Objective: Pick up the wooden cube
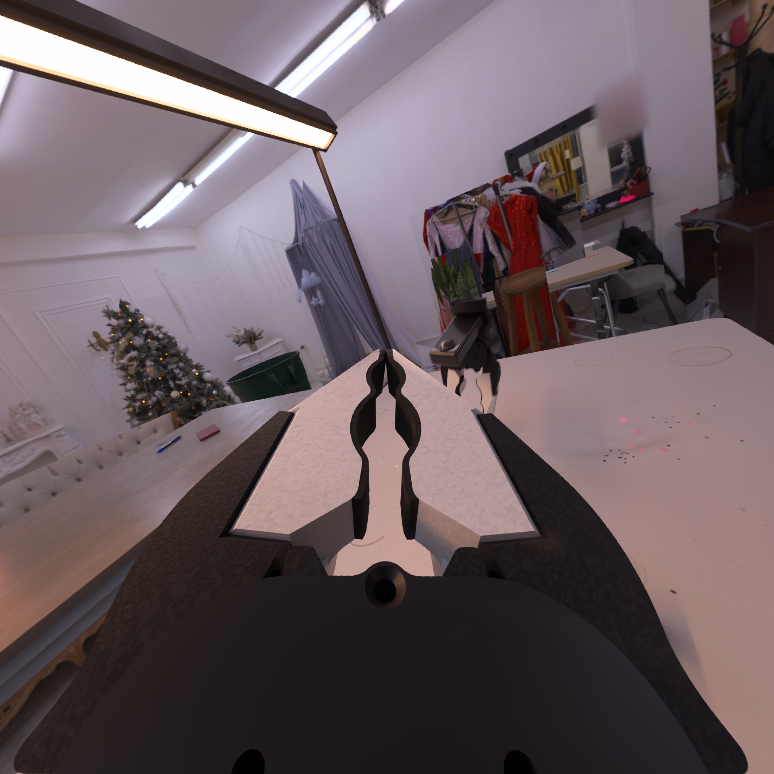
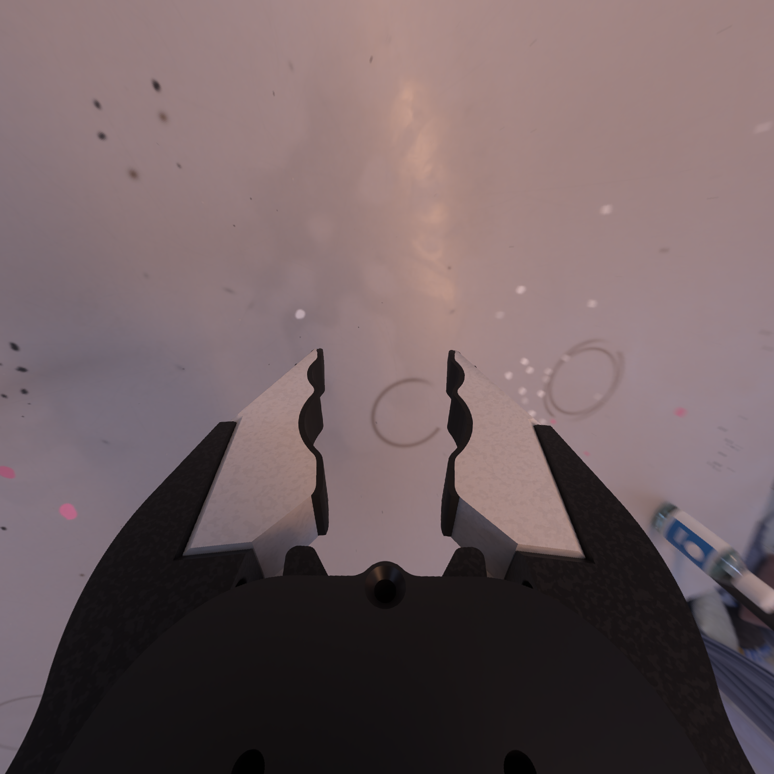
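Oddly, the wooden cube shows in neither view, so its place cannot be told. The right gripper (image 2: 385, 356) points down at the pale table (image 2: 419, 125), fingers spread apart with only bare tabletop between them; a thin ring mark (image 2: 404, 412) sits in the gap, black specks (image 2: 100, 136) to the left. The left gripper (image 1: 386, 356) has its fingers pressed together at the tips, holding nothing, aimed across the table toward the room. The right gripper also appears farther off there, hanging over the table. A blue pen (image 1: 168, 444) lies at left.
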